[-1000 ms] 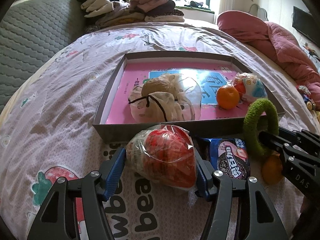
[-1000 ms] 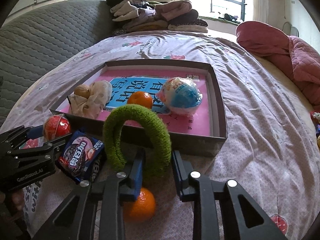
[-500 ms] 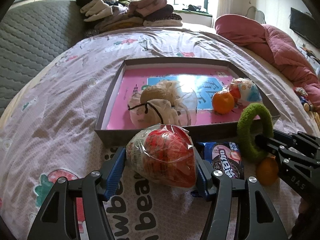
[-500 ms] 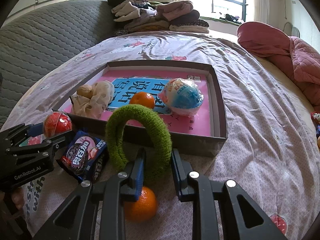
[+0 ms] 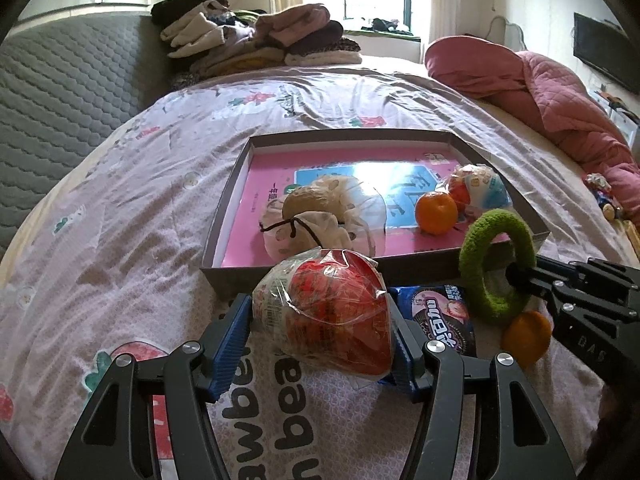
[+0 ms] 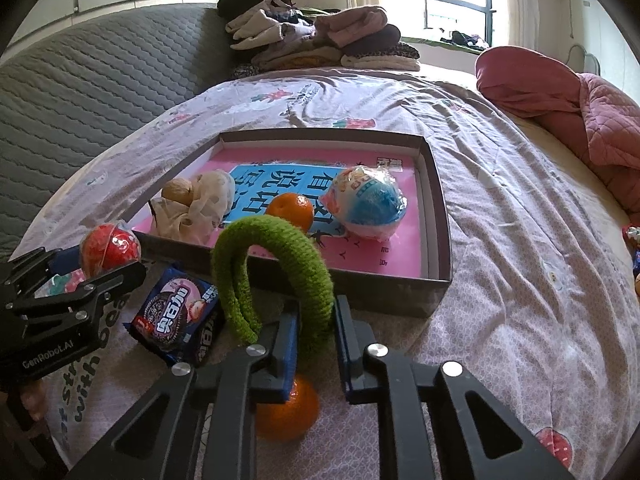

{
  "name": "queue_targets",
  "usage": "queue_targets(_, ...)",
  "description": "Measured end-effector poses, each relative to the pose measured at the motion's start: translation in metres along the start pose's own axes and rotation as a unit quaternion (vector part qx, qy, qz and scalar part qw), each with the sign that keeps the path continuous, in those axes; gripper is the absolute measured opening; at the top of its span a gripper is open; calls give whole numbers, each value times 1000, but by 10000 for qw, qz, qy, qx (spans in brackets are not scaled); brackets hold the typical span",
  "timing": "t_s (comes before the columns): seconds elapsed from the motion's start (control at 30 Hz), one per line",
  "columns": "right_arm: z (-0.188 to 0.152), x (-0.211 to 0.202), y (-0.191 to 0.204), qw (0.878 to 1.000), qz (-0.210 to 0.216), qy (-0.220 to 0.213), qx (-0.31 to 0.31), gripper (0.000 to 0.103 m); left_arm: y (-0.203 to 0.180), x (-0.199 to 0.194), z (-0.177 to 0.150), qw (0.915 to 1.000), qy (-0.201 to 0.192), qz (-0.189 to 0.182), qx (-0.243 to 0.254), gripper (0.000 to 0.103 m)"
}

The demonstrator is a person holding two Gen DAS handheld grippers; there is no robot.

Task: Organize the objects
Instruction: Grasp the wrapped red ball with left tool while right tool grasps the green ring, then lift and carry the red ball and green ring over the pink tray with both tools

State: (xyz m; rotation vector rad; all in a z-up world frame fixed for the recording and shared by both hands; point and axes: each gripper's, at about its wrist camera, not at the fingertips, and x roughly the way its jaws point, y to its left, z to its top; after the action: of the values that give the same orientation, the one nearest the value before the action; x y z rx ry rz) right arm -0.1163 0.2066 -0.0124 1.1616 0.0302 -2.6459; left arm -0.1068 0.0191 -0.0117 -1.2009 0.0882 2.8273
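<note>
Bedroom light comes from a far window onto a bed [image 5: 168, 216] spread with a pale printed cover, a grey quilted headboard along one side, folded clothes [image 6: 320, 40] stacked at the far end and a pink quilt [image 5: 560, 92] bunched opposite. On the cover lies a shallow grey box [image 6: 438, 208] with a pink printed floor, plainly the collecting place: it already holds a cloth pouch [image 5: 308, 228] with a walnut [image 6: 178, 190] on it, an orange [image 5: 436, 213] and a blue wrapped egg [image 6: 370, 208], loosely spread with room left. Just outside its near wall wait the loose things, close enough that each needs only a short lift over the rim. The left gripper [image 5: 322, 332] has its fingers spread wide around a red wrapped egg [image 5: 332, 312], pads against its crinkled film on both sides, a broad hold suited to a bulky, slippery shape; I judge it gripped and ready to go in. The right gripper [image 6: 316, 336] has its fingers pressed nearly together, pinching the lower arc of a green ring [image 6: 276, 276], which stands upright and clear of the cover because it is soft and squashes flat. A biscuit pack [image 6: 178, 316] lies between the two grippers, and a second orange [image 6: 286, 412] sits on the cover under the right fingers, both untouched, probably next.
</note>
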Motion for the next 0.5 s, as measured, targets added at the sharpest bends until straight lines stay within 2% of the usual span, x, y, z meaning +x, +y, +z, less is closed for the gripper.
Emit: queue_targets(0.5,8,-20,2,9990,41,-446,-85,14,-2,-12,3,9997,-212,80,30,64)
